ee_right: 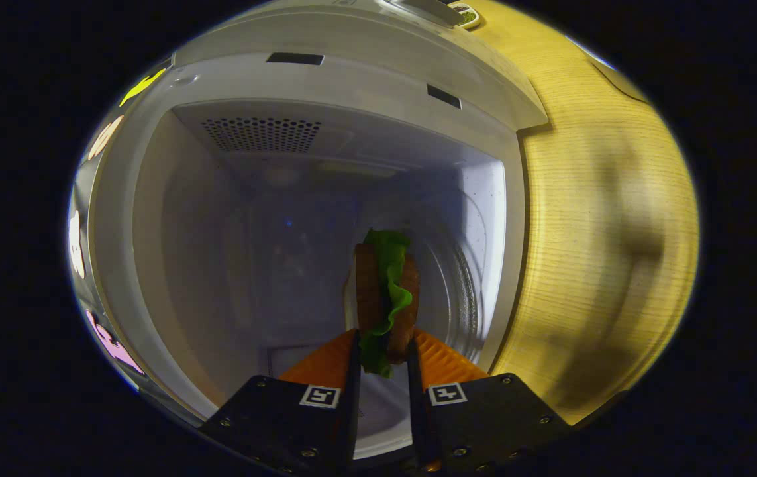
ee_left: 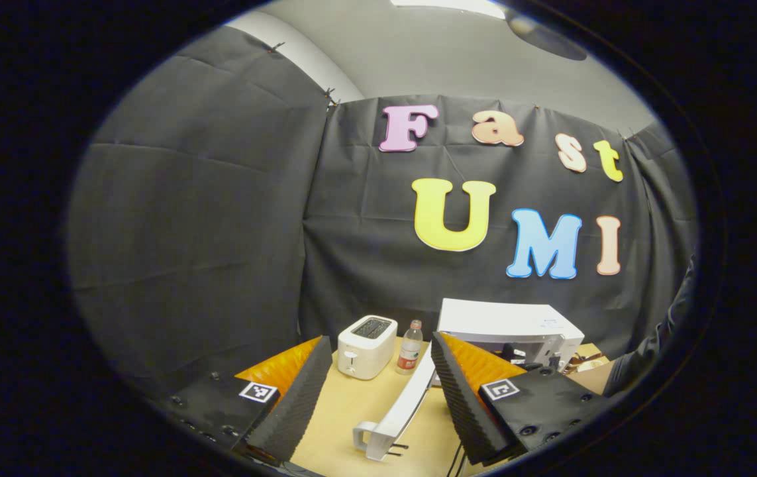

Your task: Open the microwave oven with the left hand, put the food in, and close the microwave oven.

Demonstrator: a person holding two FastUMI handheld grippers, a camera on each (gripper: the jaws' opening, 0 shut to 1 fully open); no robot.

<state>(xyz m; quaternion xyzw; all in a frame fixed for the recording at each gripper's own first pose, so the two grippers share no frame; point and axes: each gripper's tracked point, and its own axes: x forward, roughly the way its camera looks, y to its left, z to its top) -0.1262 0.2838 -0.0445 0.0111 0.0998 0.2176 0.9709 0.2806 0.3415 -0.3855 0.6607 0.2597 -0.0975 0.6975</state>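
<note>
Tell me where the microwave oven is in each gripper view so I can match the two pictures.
Left gripper view: the microwave oven sits low, right of centre, to the right of the bottle, its door swung open toward the camera.
Right gripper view: the microwave oven, seen from the front with its cavity open, spans the centre and left; the sandwich is held before it between the jaws.
Shared landmark: the wooden table under it.

Staged kitchen booth — black cloth walls (ee_left: 206,218), wooden table (ee_left: 358,404), toaster (ee_left: 366,346), microwave (ee_left: 510,328), water bottle (ee_left: 409,348)
</note>
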